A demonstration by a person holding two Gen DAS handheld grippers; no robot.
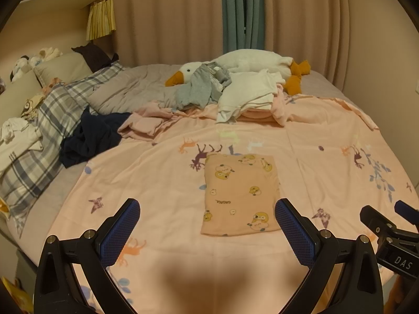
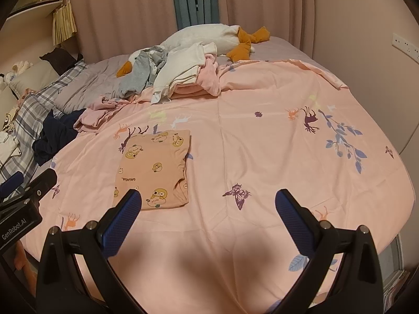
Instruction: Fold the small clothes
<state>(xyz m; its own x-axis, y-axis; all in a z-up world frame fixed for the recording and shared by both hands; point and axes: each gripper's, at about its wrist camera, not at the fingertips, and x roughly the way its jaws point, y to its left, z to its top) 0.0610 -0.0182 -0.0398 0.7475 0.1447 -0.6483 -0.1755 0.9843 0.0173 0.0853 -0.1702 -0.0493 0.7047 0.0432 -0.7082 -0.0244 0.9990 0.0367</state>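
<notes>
A small peach garment with cartoon prints (image 1: 239, 195) lies folded into a flat rectangle on the pink bedspread (image 1: 162, 172); it also shows in the right wrist view (image 2: 154, 170). My left gripper (image 1: 207, 206) is open and empty, hovering just in front of the garment's near edge. My right gripper (image 2: 209, 198) is open and empty, to the right of the garment above the bedspread (image 2: 262, 144). A heap of unfolded clothes (image 1: 241, 94) lies at the far side of the bed, also in the right wrist view (image 2: 180, 76).
A plush goose (image 1: 235, 65) lies behind the heap. A dark navy garment (image 1: 89, 136) and pink cloth (image 1: 146, 123) lie at the left by plaid pillows (image 1: 47, 130). Curtains (image 1: 170, 13) hang behind the bed. The other gripper shows at the right edge (image 1: 387, 233).
</notes>
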